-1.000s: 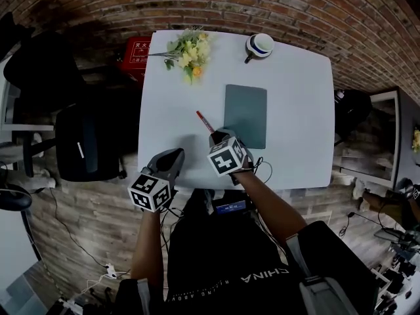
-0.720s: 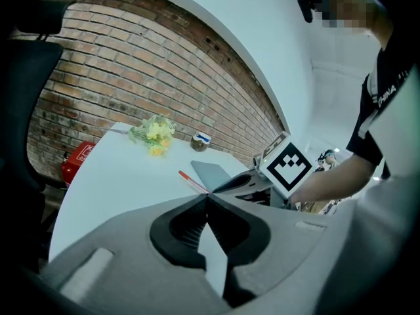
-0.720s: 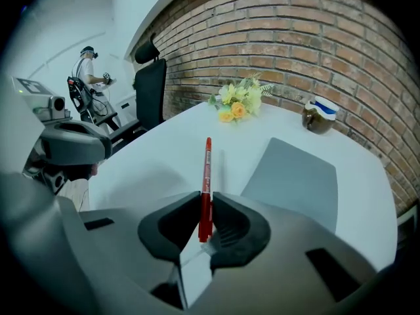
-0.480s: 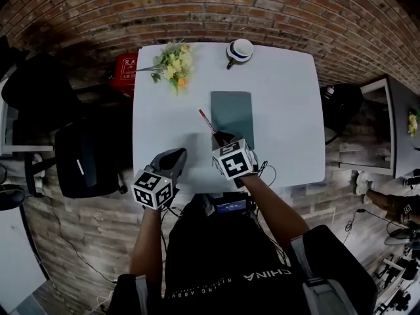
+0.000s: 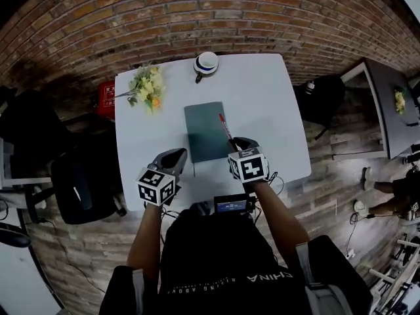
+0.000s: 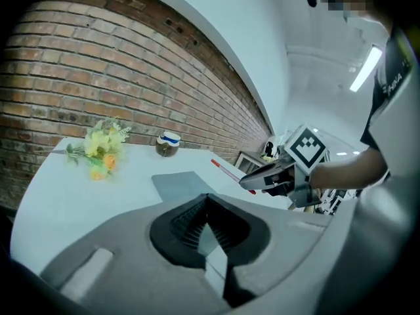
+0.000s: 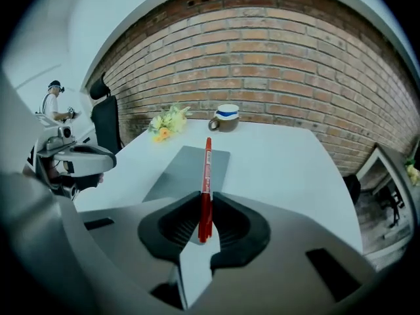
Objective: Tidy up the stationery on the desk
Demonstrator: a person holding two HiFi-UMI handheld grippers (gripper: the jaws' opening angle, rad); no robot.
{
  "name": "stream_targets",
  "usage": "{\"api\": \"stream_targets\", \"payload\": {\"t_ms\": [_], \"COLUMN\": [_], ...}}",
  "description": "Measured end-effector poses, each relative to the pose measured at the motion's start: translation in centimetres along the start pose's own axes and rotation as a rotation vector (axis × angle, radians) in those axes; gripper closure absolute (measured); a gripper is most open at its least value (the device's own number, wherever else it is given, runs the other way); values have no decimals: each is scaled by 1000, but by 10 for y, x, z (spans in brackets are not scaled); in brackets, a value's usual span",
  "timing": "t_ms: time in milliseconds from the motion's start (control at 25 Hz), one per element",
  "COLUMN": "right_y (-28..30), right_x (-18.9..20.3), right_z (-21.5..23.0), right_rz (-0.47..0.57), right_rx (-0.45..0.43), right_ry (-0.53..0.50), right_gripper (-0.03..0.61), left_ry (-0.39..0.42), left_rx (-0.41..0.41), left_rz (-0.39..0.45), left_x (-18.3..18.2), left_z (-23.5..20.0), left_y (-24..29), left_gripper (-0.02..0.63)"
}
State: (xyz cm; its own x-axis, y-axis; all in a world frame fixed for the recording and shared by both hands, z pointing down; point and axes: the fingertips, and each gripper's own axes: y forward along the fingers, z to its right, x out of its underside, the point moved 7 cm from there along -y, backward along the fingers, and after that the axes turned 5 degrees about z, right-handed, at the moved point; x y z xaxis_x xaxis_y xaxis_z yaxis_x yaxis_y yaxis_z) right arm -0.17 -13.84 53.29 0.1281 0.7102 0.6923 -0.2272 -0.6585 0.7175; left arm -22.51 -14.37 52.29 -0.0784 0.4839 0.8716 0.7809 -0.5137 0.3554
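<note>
My right gripper [image 5: 241, 142] is shut on a red pen [image 5: 225, 128], which sticks out forward from between the jaws [image 7: 206, 176]. The pen hangs over the right edge of a grey-green notebook [image 5: 207, 131] that lies flat mid-table [image 7: 187, 172]. My left gripper [image 5: 177, 155] hovers at the table's near edge, left of the notebook, shut with nothing between its jaws [image 6: 209, 231]. In the left gripper view the right gripper [image 6: 269, 176] holds the pen [image 6: 226, 169] above the notebook [image 6: 180, 184].
A bunch of yellow flowers [image 5: 146, 87] lies at the white table's [image 5: 275, 110] far left corner. A white cup with a blue band [image 5: 206, 63] stands at the far edge. A black chair [image 5: 79, 182] and a red box [image 5: 106, 97] are left of the table.
The right gripper has carried the red pen from the notebook's left side across to its right edge. The left gripper has stayed near the table's front edge.
</note>
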Motion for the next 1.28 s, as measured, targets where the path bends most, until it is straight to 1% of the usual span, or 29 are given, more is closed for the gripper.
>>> {"api": "stream_targets", "payload": {"t_ms": [200, 320, 480, 800, 1000, 1280], "right_y": [-18, -20, -13, 20, 38, 54], "right_x": [6, 11, 17, 24, 28, 31], "right_z": [36, 49, 59, 62, 63, 61], "right_rz": [8, -1, -24, -85, -128, -162], "right_rx": [57, 62, 46, -13, -37, -65], "right_ry": [58, 89, 114, 160, 230, 295], "right_gripper": [514, 514, 512, 512, 512, 512], "left_ry": [13, 15, 11, -26, -30, -47], "left_rx": [22, 30, 20, -47, -85, -105], "left_rz": [-15, -27, -40, -68, -78, -98], "left_x": [-6, -7, -6, 5, 11, 16], "left_z": [9, 13, 14, 4, -4, -12], "left_y": [23, 34, 44, 47, 48, 48], "left_gripper": [603, 603, 603, 603, 603, 603]}}
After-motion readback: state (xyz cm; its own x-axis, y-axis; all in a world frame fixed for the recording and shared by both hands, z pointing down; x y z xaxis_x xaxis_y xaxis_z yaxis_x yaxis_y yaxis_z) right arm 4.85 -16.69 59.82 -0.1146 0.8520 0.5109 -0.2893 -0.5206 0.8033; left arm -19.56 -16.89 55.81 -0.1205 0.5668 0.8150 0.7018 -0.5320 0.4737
